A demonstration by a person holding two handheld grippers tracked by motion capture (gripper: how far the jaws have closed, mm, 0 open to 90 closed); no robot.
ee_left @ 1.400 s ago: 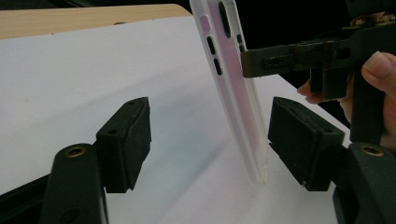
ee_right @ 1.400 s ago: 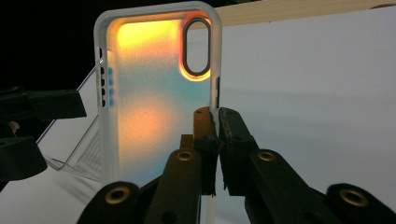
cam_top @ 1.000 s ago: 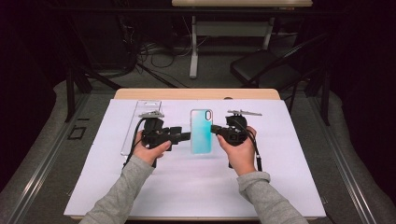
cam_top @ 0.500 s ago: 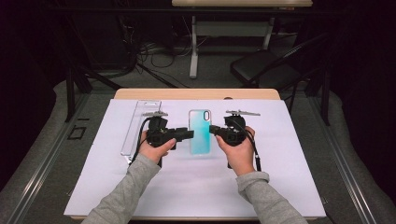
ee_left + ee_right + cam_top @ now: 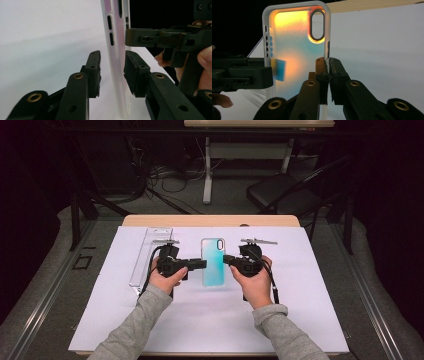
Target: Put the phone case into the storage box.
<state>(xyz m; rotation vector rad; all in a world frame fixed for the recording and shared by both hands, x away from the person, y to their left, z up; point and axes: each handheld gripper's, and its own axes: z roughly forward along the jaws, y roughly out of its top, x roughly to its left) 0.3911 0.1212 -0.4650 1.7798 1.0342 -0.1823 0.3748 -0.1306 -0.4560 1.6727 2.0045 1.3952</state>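
Tabletop (image 5: 300, 320), white sheet over it, wood edge showing at the far side. Landmark for everything below: the phone case.

Clear plastic package (image 5: 150, 257) lies flat on the sheet, well to the left of the phone case, beyond my left hand-held gripper.

Phone case (image 5: 213, 261), teal-tinted translucent shell with frosted rim, sits at mid-sheet between my two hands. Camera cutout at its far end. In the gripper views it stands on edge, lifted off the sheet.

Right hand-held gripper (image 5: 328, 62): jaws pressed together on the case's rim just below the camera cutout, pinching it. This grip carries the case.

Left hand-held gripper (image 5: 112, 70): jaws spread, one either side of the opposite rim, below the button slots. Neither pad touches the rim as far as I can tell.

Step in hand, as I judge it: taking a second hold on the case, so both sides are gripped.

Next move calls for squeezing the left jaws squarely onto the rim, gently, since the thin wall will likely flex or twist if pinched off-centre.
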